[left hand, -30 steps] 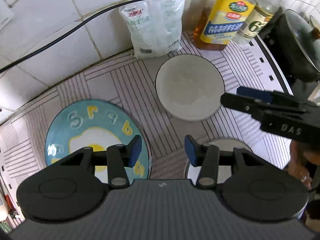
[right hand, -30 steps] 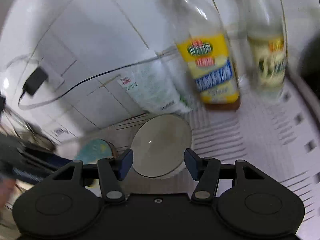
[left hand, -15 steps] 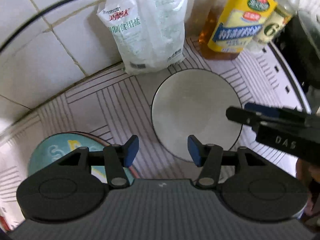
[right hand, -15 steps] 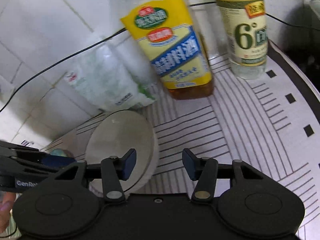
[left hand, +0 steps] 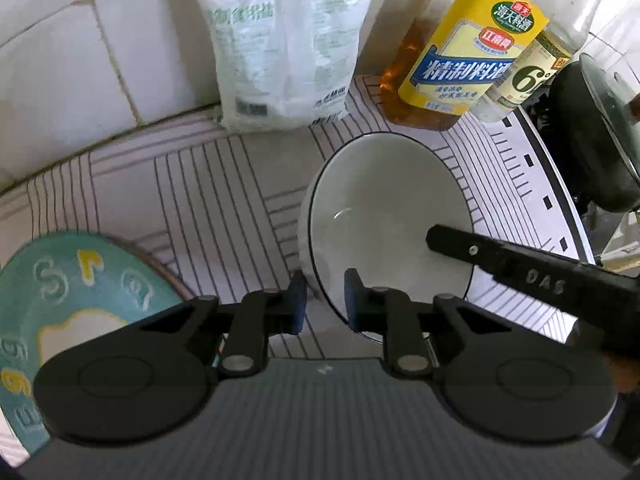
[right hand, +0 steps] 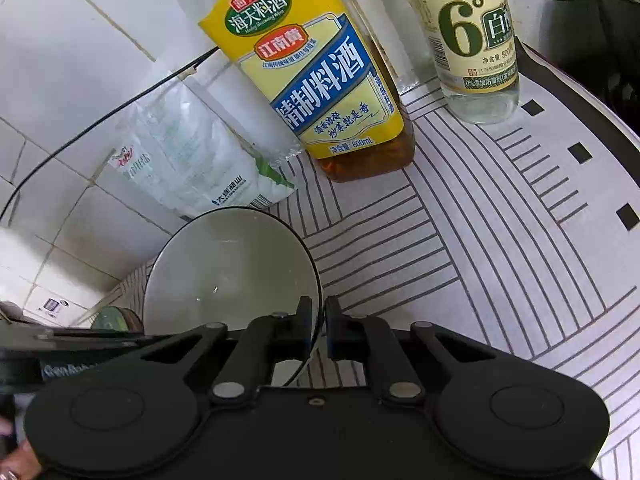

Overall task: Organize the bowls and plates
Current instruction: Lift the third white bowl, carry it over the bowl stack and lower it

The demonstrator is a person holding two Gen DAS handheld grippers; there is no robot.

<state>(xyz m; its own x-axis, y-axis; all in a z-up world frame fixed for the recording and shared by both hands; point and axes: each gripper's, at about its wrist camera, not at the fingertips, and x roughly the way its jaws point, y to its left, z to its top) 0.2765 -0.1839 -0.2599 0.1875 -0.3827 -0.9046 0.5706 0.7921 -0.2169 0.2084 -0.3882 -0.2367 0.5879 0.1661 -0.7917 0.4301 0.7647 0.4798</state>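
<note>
Bowl (left hand: pixel 384 216) sat on the striped desk (left hand: pixel 192 184) before the wall, near a salt bag (left hand: pixel 280 40). Left gripper (left hand: pixel 325 302): jaws narrow and closing, near rim between them, one pad outside, one inside. Right gripper (right hand: pixel 318 328): jaws shut on the opposite rim. Count: one bowl, one plate (left hand: pixel 60 312), two bottles, one bag. Bowl white, glossy, round, with a thin dark rim line. Plate teal, round, bearing raised letters and an egg motif. Bottles clear plastic: one (right hand: pixel 320 80) yellow-labelled with amber liquid, the other (right hand: pixel 472 40) with clear liquid.
</note>
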